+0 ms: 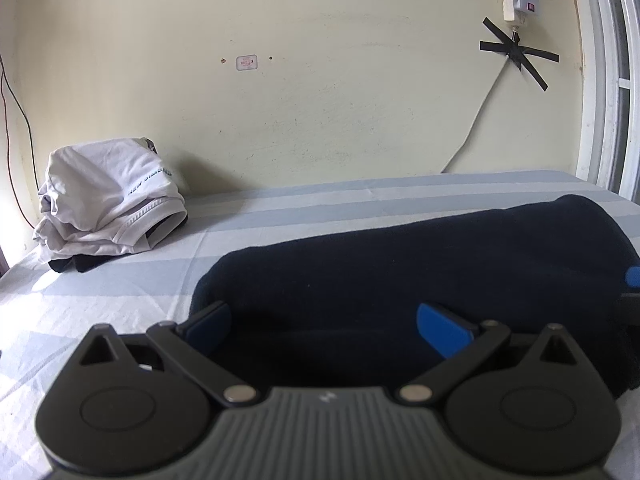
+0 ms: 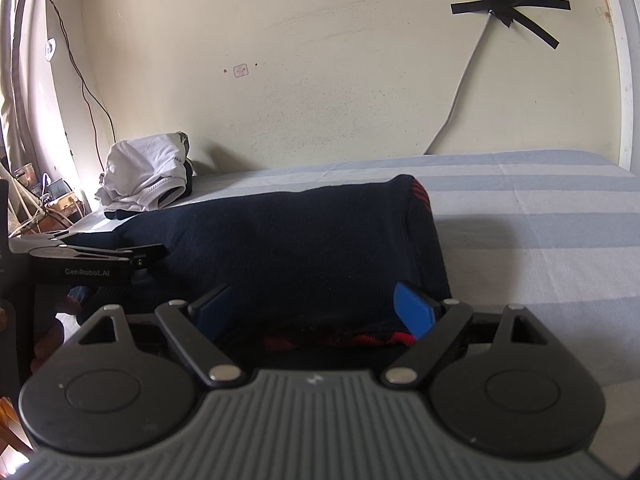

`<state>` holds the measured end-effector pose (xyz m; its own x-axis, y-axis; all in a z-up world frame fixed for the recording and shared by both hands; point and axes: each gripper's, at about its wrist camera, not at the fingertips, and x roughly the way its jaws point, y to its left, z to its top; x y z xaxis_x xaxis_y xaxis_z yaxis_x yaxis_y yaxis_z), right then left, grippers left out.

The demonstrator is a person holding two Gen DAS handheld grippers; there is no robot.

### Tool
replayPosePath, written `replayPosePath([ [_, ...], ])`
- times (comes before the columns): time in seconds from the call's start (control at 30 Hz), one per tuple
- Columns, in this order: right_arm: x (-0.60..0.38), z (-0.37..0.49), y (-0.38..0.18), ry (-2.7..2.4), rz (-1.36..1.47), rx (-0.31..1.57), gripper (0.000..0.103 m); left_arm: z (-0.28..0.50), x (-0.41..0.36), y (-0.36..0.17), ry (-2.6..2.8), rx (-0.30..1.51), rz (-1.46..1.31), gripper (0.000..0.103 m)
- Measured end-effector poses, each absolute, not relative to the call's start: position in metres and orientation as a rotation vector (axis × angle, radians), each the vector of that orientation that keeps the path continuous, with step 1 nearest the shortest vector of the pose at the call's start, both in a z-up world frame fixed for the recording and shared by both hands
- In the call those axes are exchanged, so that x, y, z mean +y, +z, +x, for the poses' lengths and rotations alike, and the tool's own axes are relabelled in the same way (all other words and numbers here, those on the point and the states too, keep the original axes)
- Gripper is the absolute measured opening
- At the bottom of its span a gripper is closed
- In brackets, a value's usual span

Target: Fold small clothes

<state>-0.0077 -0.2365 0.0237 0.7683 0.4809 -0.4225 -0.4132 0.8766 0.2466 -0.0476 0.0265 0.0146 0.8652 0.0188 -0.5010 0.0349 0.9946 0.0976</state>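
Note:
A dark navy garment (image 1: 420, 264) with red trim lies folded over on the striped bed; it also fills the middle of the right wrist view (image 2: 288, 240). My left gripper (image 1: 324, 320) is open, its blue pads either side of the garment's near left edge. My right gripper (image 2: 316, 312) is open, pads straddling the garment's near right edge where red trim shows. The left gripper's body (image 2: 88, 260) shows at the left of the right wrist view.
A pile of folded white and dark clothes (image 1: 108, 200) sits at the bed's far left corner by the wall, also in the right wrist view (image 2: 148, 180). The striped blue sheet (image 2: 540, 216) extends right. Cables hang on the wall (image 1: 472, 128).

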Motion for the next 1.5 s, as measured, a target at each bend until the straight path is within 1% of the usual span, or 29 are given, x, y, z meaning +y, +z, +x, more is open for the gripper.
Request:
replayPosePath([
  [0.23,-0.236,-0.008,0.024,0.486,0.142,0.496,0.089,-0.047,0.027,0.014,-0.012,0.535,0.097,0.103],
  [0.57,-0.236,-0.008,0.024,0.487,0.141,0.496,0.089,-0.046,0.021,0.011,-0.003,0.587,0.159,0.103],
  [0.83,-0.236,-0.007,0.023,0.486,0.140,0.495,0.090,-0.049,0.019,0.011,0.006,0.592,0.179,0.103],
  [1.1,-0.246,-0.017,0.023,0.462,0.146,0.409,0.089,-0.056,0.024,0.016,0.020,0.559,0.166,0.103],
  [1.27,-0.242,-0.003,0.020,0.419,0.123,0.477,0.090,-0.050,0.025,0.014,0.032,0.582,0.160,0.103],
  [1.4,-0.227,-0.002,0.020,0.382,0.025,0.494,0.090,-0.041,0.027,0.012,0.029,0.614,0.149,0.103],
  [1.5,-0.228,-0.001,0.020,0.380,0.017,0.498,0.090,-0.034,0.030,0.011,0.021,0.627,0.134,0.103],
])
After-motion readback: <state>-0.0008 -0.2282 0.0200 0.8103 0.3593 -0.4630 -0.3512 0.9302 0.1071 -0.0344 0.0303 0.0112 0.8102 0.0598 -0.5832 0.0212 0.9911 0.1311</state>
